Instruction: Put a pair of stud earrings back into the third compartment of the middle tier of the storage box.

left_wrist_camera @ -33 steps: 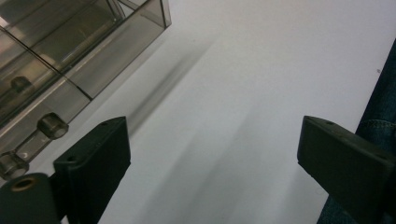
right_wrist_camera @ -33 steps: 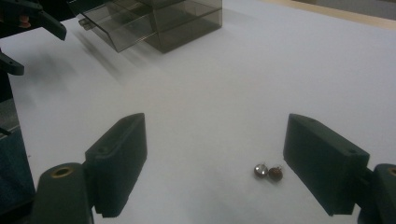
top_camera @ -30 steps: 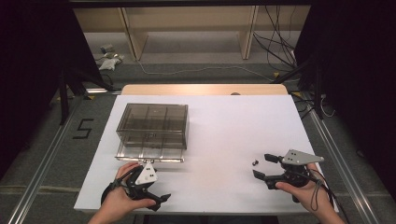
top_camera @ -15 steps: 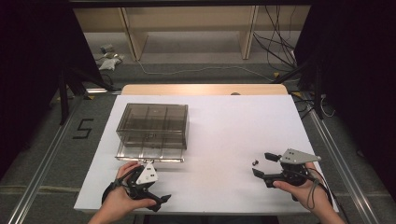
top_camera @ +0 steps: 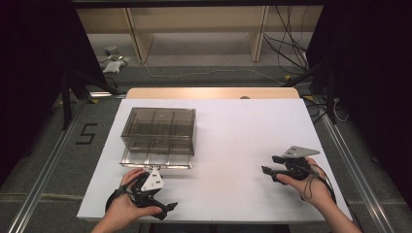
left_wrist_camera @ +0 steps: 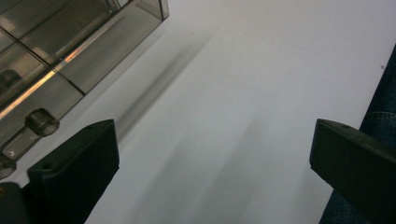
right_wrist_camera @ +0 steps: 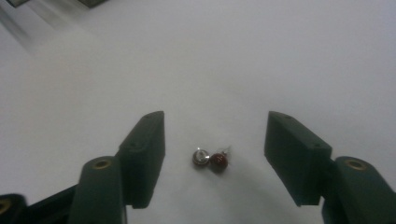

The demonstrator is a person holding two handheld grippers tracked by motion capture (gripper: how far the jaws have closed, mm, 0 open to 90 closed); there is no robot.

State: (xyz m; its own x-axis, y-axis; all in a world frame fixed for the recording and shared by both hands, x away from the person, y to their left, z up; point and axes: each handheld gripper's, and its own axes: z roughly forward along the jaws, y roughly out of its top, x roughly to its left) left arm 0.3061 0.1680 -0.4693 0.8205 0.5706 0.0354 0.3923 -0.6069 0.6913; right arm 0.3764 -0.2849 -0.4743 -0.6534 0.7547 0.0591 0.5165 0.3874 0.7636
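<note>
On the floor at about nine o'clock from the white table (top_camera: 228, 145), a dark figure "5" (top_camera: 86, 133) is marked; it is the one piece of writing that can be read, and neither the box nor the grippers show a legible brand.

The task's thing is a pair of tiny round pieces, one silvery and one dark red (right_wrist_camera: 210, 160), lying on the table top. In the right gripper view they sit touching side by side between the two black jaws of the right gripper (right_wrist_camera: 215, 149), nearer the jaw at that view's left. Together they form a short row whose long axis runs across the gap from jaw to jaw, the silvery one on the left, the red one on the right. Fine wire-like bits stick up from each; their form is too small to tell.

The right gripper's jaws have just been closing, yet they stand apart from the pieces on both sides, clamping nothing. In the high view this gripper (top_camera: 270, 165) lies at four o'clock on the table, pointing toward nine o'clock.

The left gripper (top_camera: 167, 209), at seven o'clock, has its jaws spread wide over bare table. Just at its eleven o'clock stands the smoky transparent plastic compartment box (top_camera: 159, 131).
</note>
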